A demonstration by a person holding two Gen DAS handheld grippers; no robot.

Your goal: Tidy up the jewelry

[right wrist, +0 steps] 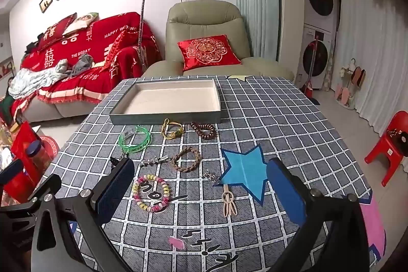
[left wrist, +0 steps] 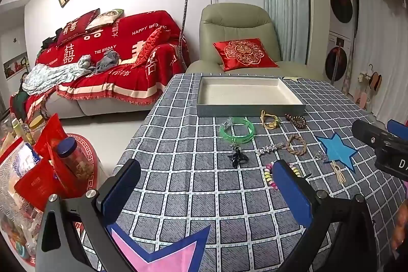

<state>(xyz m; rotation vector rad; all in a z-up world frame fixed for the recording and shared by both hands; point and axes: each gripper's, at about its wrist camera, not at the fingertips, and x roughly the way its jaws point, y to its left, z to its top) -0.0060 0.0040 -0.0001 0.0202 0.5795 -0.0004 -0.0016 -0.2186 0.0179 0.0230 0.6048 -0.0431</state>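
Observation:
An empty grey tray (left wrist: 251,111) (right wrist: 165,118) with a white inside sits at the far side of the checked tablecloth. In front of it lie a green bangle (left wrist: 237,129) (right wrist: 134,139), a yellow cord bracelet (left wrist: 270,120) (right wrist: 173,129), a brown coil hair tie (left wrist: 296,120) (right wrist: 203,129), a braided brown bracelet (left wrist: 297,144) (right wrist: 185,159), a star hair clip (left wrist: 266,149) (right wrist: 154,160), a black clip (left wrist: 237,157), a pastel bead bracelet (right wrist: 151,193) and a beige hair clip (right wrist: 229,202). My left gripper (left wrist: 206,190) and my right gripper (right wrist: 201,193) are open and empty above the cloth.
A blue paper star (left wrist: 336,149) (right wrist: 244,171) and a pink star (left wrist: 163,256) lie on the cloth. A low table of jars and red packets (left wrist: 46,170) stands left. A red sofa (left wrist: 109,60) and a green armchair (left wrist: 239,42) are behind. A red stool (right wrist: 390,142) stands right.

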